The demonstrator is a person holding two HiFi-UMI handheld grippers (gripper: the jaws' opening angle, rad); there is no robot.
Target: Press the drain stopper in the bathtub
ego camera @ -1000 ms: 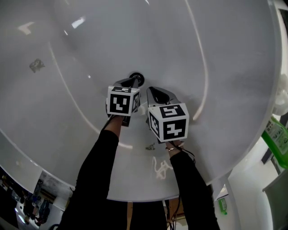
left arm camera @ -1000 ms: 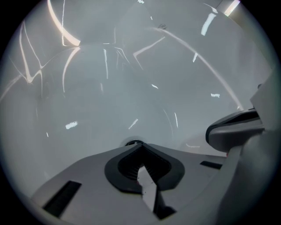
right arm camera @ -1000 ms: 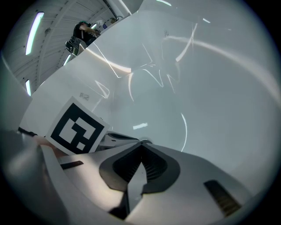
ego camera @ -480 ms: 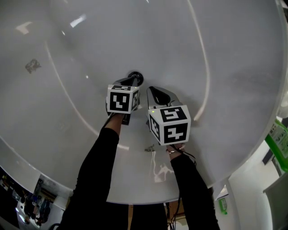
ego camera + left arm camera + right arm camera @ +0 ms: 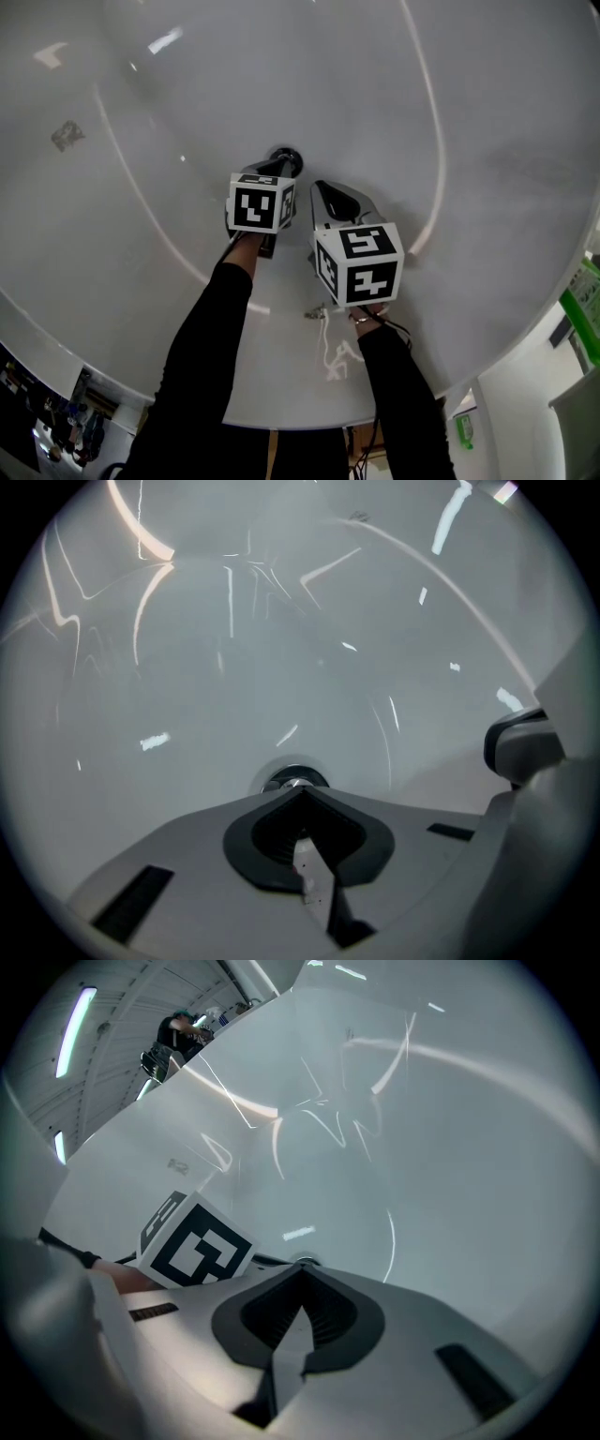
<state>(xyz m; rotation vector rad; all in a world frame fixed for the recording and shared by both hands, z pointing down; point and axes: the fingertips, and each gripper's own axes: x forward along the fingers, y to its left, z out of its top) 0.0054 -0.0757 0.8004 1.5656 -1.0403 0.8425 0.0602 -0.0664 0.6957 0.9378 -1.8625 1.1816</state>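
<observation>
In the head view, the left gripper (image 5: pixel 278 169) has its fingers pressed together with nothing between them. Their tip is right at the drain stopper (image 5: pixel 290 157), which is set into the floor of the bathtub (image 5: pixel 441 103). The right gripper (image 5: pixel 322 191) hangs just beside it, also pinched shut and empty, over bare enamel to the stopper's right. The main risk I see is a skid. A narrow closed tip on a small glossy cap could slide off onto the slick floor if the push is not square, and the stopper would not latch. The two grippers are also close together, so a sideways correction by the left one could knock it into the right. There is plenty of open floor around them. The walls curve up well apart from the drain, and the near rim lies under the person's forearms.

In the left gripper view, the shut fingers point straight at the stopper, whose dark ring and bright centre show just past the tip. I cannot tell whether they are touching. Part of the right gripper shows at the right edge. Ahead and to the left there is only smooth basin.

In the right gripper view, its fingers are closed on nothing. The left gripper's marker cube (image 5: pixel 194 1242) sits just beside them, so any retreat is safer to the right.
</observation>
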